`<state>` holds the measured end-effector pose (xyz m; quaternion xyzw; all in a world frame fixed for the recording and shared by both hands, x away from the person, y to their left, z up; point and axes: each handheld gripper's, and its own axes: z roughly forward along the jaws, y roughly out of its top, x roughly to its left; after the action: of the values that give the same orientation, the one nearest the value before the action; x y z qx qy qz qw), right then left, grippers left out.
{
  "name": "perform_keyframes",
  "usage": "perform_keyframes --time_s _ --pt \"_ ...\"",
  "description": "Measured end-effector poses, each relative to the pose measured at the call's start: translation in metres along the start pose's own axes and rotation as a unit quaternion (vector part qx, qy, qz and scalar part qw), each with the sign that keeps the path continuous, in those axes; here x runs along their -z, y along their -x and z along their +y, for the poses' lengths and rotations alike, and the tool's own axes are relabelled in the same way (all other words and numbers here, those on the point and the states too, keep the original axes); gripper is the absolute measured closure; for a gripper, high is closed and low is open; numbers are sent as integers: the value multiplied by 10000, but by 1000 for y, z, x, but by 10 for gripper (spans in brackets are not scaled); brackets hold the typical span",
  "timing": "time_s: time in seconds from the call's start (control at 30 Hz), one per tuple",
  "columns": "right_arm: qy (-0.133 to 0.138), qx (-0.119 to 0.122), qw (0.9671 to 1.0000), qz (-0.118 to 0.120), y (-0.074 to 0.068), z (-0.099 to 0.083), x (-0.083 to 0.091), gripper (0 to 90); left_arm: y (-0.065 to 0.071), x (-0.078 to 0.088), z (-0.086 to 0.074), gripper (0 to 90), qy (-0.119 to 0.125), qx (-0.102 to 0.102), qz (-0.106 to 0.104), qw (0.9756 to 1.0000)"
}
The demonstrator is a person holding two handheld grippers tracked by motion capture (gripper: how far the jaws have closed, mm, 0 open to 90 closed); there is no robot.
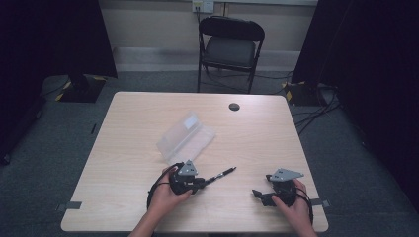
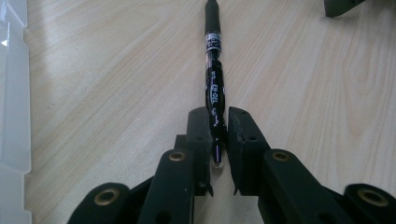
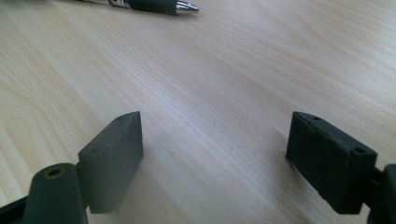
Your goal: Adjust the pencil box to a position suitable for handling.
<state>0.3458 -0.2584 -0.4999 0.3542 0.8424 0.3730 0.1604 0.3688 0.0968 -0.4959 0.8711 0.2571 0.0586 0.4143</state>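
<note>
A black pen (image 1: 221, 174) with a silver tip lies on the pale wooden table (image 1: 123, 163), pointing away to the right. My left gripper (image 1: 201, 181) is shut on its near end. In the left gripper view the two pads clamp the clear barrel end of the pen (image 2: 213, 70) between them, at the left gripper (image 2: 217, 122). My right gripper (image 1: 257, 194) rests low near the front right of the table, open with bare wood between its jaws (image 3: 215, 135). The pen's tip (image 3: 154, 5) shows at the top of the right gripper view.
A clear plastic case (image 1: 187, 137) lies open just beyond the left hand, and its edge (image 2: 11, 93) runs along the left of the left gripper view. A round cable hole (image 1: 234, 106) sits near the table's far edge. A black folding chair (image 1: 231, 44) stands behind the table.
</note>
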Motion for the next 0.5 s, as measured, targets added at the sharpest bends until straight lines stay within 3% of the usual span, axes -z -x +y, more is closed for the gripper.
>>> perform_keyframes --time_s 0.07,0.17,0.23,0.3,0.5 --pt "0 1 10000 0 0 0 0 176 0 -1 0 786 11 59 -19 10000" --pt "-1 -1 10000 1 0 0 0 176 1 -4 2 693 77 97 -73 9999" --pt "0 0 10000 -1 0 0 0 176 1 -5 4 685 31 47 0 10000" --pt "0 1 10000 0 0 0 0 176 2 -8 7 621 23 -23 24 10000" --pt "0 1 10000 -2 0 0 0 176 6 -19 14 601 52 -148 187 9997"
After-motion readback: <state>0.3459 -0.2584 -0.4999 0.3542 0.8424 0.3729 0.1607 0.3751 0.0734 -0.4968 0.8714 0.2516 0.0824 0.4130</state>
